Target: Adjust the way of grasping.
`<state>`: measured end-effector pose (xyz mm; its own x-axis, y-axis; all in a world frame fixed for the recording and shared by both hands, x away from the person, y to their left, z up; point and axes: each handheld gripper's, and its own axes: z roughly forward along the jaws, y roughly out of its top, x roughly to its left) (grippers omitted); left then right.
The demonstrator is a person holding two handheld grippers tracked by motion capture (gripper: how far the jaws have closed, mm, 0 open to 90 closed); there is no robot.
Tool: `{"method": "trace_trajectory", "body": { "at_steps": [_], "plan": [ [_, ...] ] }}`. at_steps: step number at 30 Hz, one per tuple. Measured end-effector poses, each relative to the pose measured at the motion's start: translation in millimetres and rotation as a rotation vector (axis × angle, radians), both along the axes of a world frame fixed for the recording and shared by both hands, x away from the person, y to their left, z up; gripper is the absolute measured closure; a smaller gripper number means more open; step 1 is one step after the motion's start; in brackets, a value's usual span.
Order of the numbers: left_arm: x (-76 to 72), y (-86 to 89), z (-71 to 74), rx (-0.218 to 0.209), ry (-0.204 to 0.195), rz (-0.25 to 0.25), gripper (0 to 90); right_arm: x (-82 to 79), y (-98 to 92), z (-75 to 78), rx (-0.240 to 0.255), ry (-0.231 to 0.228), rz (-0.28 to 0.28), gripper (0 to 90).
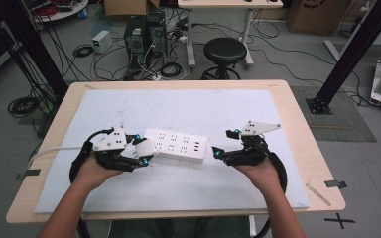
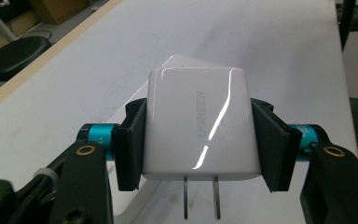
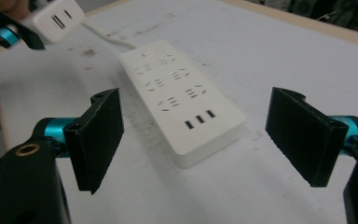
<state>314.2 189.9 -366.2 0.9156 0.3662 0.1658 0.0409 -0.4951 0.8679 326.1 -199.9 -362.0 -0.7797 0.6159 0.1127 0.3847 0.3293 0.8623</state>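
Left hand-held gripper (image 2: 200,144) clamped on white charger (image 2: 200,126), "UGREEN" printed on its face, prongs toward camera. Right hand-held gripper (image 3: 214,135) jaws apart, white power strip (image 3: 182,98) just ahead on surface (image 3: 284,60).

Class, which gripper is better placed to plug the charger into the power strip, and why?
Left. The left gripper already clamps the charger, beside the power strip. The right gripper is open and holds nothing.
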Motion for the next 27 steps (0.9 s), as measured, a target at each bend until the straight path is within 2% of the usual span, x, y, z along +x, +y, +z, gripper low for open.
{"method": "trace_trajectory", "body": {
  "at_steps": [5,8,11,15,22,27],
  "plan": [
    [-7.6,-21.8,-9.7,0.042,-0.068,-0.047,42.5,0.0,14.4,-8.8,0.057,0.071,0.043,19.5],
    [-11.5,-33.0,-13.1,0.069,-0.121,-0.073,42.5,-0.5,23.1,-14.6,0.084,0.117,0.075,19.5],
    [-13.9,-42.4,-15.7,0.094,-0.176,-0.099,42.5,-1.5,30.9,-20.4,0.108,0.144,0.1,19.5],
    [-18.2,-52.5,-18.4,0.119,-0.254,-0.13,42.5,-2.5,38.1,-27.6,0.165,0.194,0.133,19.5],
    [-25.5,-65.1,-20.6,0.143,-0.329,-0.14,42.5,-3.9,47.0,-35.6,0.25,0.271,0.169,19.6],
    [-28.9,-72.6,-19.6,0.157,-0.358,-0.156,42.5,-3.7,50.7,-40.2,0.304,0.316,0.188,19.6]
  ]
}}
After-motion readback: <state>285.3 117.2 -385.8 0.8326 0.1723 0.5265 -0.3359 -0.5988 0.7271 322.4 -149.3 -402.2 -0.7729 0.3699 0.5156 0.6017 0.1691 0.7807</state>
